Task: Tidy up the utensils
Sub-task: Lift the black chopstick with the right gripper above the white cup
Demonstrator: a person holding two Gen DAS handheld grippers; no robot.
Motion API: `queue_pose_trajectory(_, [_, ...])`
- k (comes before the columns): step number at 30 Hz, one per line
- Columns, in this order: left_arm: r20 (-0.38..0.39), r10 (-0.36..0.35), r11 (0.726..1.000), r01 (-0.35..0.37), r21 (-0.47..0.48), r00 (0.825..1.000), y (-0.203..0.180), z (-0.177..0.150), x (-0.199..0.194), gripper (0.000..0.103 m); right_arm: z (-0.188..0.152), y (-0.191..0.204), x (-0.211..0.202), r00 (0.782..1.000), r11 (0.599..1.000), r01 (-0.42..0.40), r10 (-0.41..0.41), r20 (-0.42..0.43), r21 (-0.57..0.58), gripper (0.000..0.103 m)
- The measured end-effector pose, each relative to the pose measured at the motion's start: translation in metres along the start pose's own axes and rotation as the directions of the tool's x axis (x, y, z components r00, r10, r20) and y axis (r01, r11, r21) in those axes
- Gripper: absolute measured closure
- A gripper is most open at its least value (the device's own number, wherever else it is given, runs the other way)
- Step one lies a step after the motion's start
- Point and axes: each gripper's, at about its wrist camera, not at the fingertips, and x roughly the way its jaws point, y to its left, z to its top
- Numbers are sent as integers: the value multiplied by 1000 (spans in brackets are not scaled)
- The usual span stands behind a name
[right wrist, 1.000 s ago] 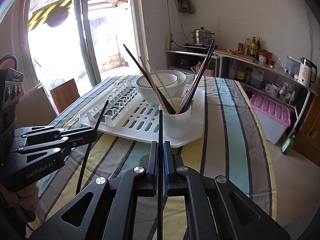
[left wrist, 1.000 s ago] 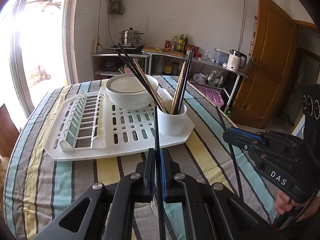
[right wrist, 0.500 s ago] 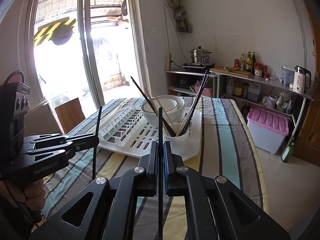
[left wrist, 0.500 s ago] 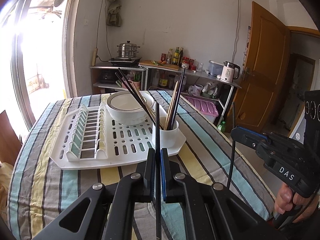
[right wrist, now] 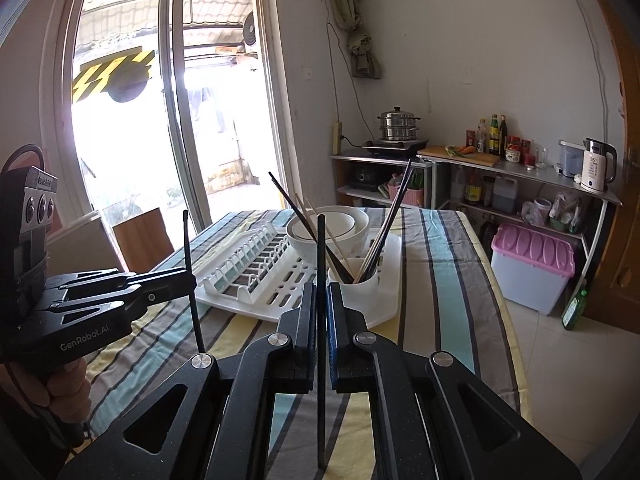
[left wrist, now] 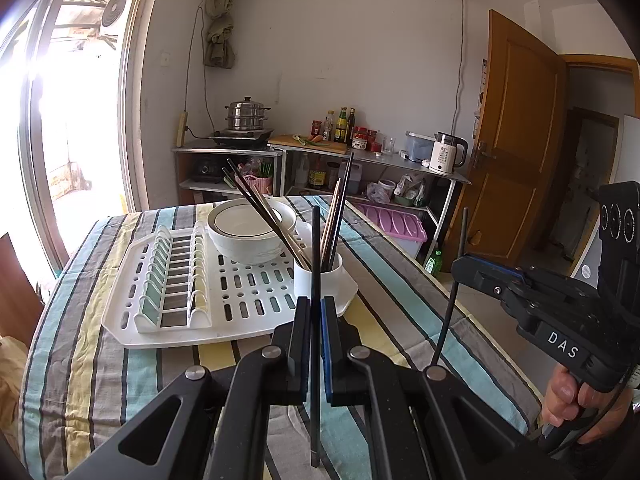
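My left fingers (left wrist: 315, 312) pinch one black chopstick (left wrist: 315, 264) upright; my right fingers (right wrist: 321, 300) clamp another (right wrist: 321, 264). The cup (left wrist: 318, 280) sits just ahead. Thin, stiff, slick sticks: I grip mid-shaft or they pivot

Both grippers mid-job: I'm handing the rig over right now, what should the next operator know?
Left gripper: shut on one black chopstick, held upright.
Right gripper: shut on another black chopstick, also upright.
Both are above the striped tablecloth, short of the white cup on the drying rack.
Done: several chopsticks already stand in the cup, beside the bowl.
Left: put these two into the cup.
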Motion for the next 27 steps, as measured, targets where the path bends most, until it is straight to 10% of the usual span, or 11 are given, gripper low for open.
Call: queue_pose_trajectory(27, [34,-5,999,3,51,999,-4,54,19,99,27,-11,2,999,999,34,-33,38,-21,99])
